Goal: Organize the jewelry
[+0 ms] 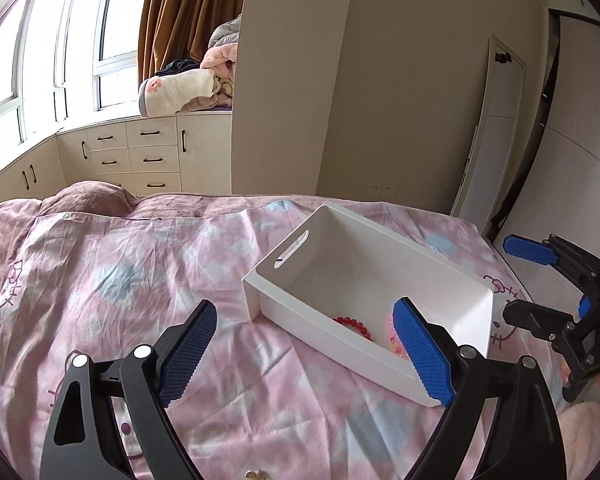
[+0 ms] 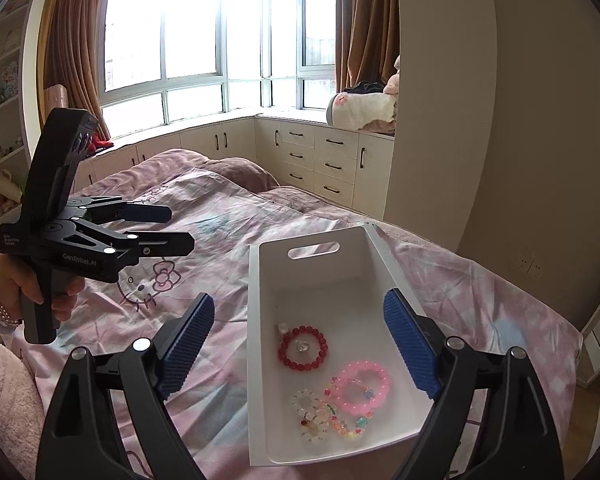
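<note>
Both tools are spread wide and hold nothing. Ahead of the right tool (image 2: 300, 344), a white bin (image 2: 260, 360) rests on the bed (image 2: 220, 216), holding a red bead bracelet (image 2: 302, 346), a pink bracelet (image 2: 363, 388) and a clear flower bracelet (image 2: 314, 412). The left tool (image 1: 306, 350) hovers beside the bin's near wall, its right finger (image 1: 420, 352) overlapping the bin in view.

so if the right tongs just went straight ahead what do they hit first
Probably the white bin: the open right tongs point into it, toward the red bracelet on its floor, though depth is hard to judge.
</note>
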